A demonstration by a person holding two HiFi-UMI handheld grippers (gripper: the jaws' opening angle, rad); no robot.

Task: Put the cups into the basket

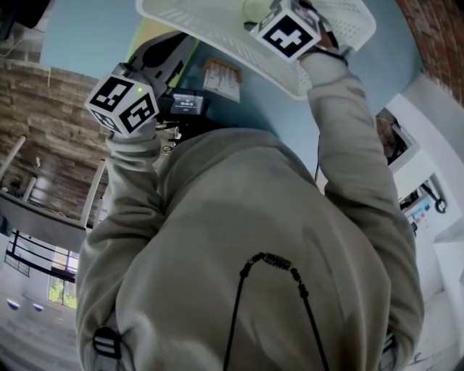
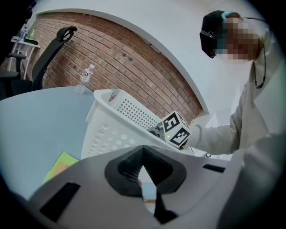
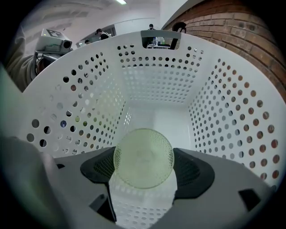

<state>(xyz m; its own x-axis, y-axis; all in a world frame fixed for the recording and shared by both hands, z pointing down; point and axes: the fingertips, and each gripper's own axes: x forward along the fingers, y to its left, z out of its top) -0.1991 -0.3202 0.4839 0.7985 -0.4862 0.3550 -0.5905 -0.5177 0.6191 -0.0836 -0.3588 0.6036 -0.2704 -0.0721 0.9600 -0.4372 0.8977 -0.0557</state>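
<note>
A white perforated basket [image 1: 217, 29] [image 2: 111, 129] [image 3: 152, 80] stands on the pale blue table [image 2: 40, 120]. My right gripper [image 3: 144, 166] [image 1: 274, 18] reaches down inside it, shut on a pale green translucent cup [image 3: 144, 157] [image 1: 255, 10]; in the right gripper view I see the cup's textured base above the basket floor. No other cup shows in the basket. My left gripper [image 2: 143, 154] [image 1: 163, 58] hangs outside the basket's near wall, its black pads [image 2: 127, 167] meeting at the tips with nothing between them. The right gripper's marker cube [image 2: 176, 129] shows over the rim.
A water bottle [image 2: 85, 79] stands at the table's far edge in front of a brick wall. An office chair [image 2: 49, 53] is beside the table. A green and yellow sheet [image 2: 60, 164] lies on the table by the basket. A small device with a display [image 1: 187, 103] sits nearby.
</note>
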